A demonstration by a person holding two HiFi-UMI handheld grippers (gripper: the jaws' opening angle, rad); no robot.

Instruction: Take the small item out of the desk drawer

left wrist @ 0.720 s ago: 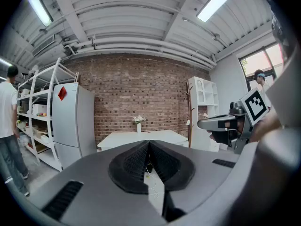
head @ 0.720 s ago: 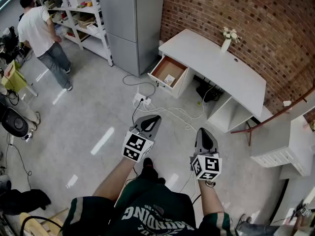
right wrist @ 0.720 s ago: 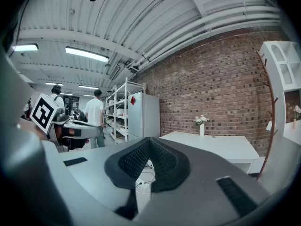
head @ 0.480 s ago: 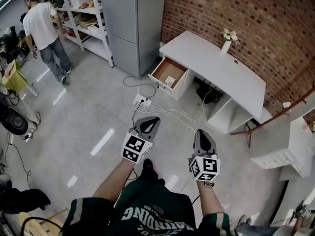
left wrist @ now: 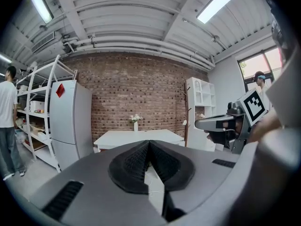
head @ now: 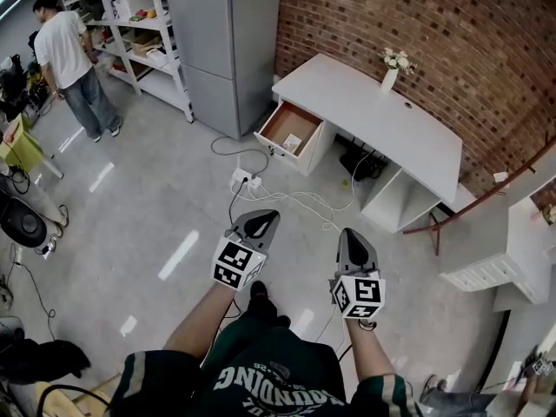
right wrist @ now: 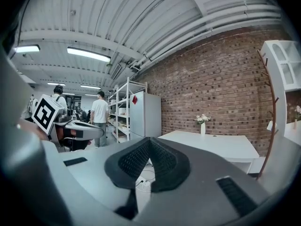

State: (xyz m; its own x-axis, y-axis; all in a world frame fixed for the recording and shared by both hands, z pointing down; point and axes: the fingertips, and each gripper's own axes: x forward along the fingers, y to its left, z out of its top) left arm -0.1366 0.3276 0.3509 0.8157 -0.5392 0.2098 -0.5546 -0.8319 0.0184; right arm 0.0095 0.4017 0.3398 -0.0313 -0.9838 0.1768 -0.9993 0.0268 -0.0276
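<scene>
floor (head: 130, 207): pale grey, glossy; fills most of head view; you stand on it.
brick wall (head: 452, 33): red brick, runs across top R.
fridge (head: 221, 42): tall, grey, top centre, at L end of brick wall.
shelf rack (head: 130, 24): white, open, w/ boxes on it, just L of fridge.
table (head: 382, 120): long, white, set along brick wall, R of fridge; open cubby under its R end; well apart from you.
person (head: 65, 55): white T-shirt, jeans, stands at shelf rack, far L.
drawer (head: 280, 122): at table's L end, pulled out, brown inside.
left gripper (head: 265, 217): in your L hand, low centre, over floor, aimed toward table; jaws pressed together, nothing btwn them.
right gripper (head: 349, 234): in your R hand, just R of left gripper, not touching it, aimed same way; jaws pressed together, nothing btwn them.
power strip (head: 241, 179): white, on floor btwn you and drawer; white cables trail from it toward table.
vase (head: 389, 78): white, upright on table near brick wall, pale flowers in it.
small item (head: 292, 142): light, flat piece lying in drawer, toward its pulled-out end; too small to say more.
</scene>
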